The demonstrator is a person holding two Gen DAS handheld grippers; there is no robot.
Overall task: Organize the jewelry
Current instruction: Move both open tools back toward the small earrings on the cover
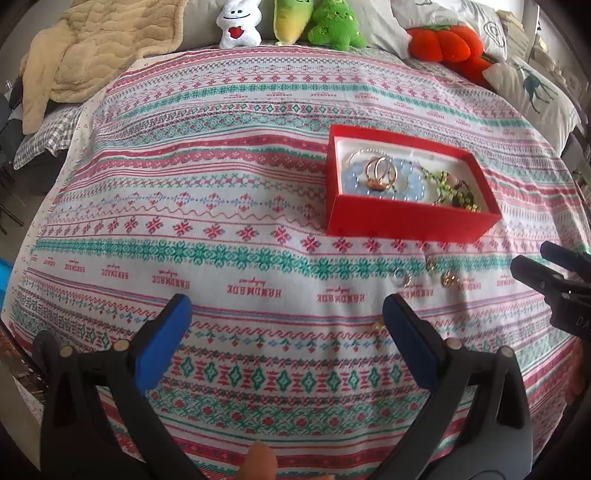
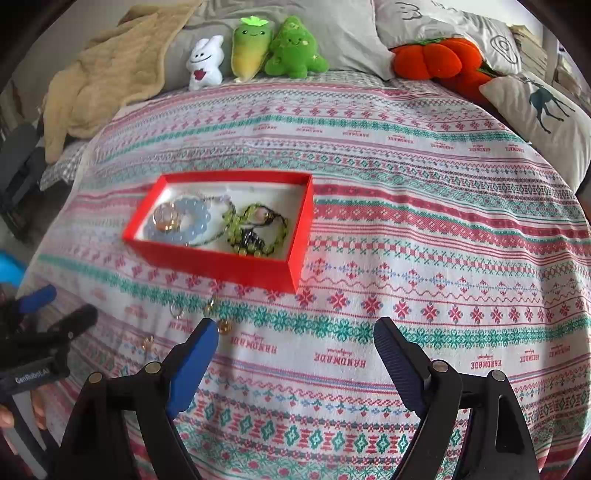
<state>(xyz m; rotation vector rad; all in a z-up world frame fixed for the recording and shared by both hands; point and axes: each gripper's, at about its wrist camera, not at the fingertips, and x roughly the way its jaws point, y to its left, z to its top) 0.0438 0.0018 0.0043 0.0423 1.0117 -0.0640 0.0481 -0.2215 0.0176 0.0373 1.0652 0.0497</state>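
**Open tongs over a patterned bed with a red jewelry box**

A bed fills both views, covered by a woven-look bedspread in white with bands of pink and teal snowflakes and diamonds. Along the top edge of the frame sit soft plush toys: a white bunny, a yellow-green vegetable, a green tree shape and an orange pumpkin. A fluffy beige blanket lies crumpled at upper left, and a pale pillow with a deer print rests at the right edge.

The red box, a shallow cardboard rectangle with a white lining, sits right of centre in the left wrist view and left of centre in the right wrist view. It holds a pale blue bead bracelet, rose-gold rings and green bead strands. Four small rings or earrings lie loose on the bedspread just below the box.

The left tongs stand wide apart, holding nothing. The right tongs are also spread wide and empty, their left blue pad close beside a loose gold piece.
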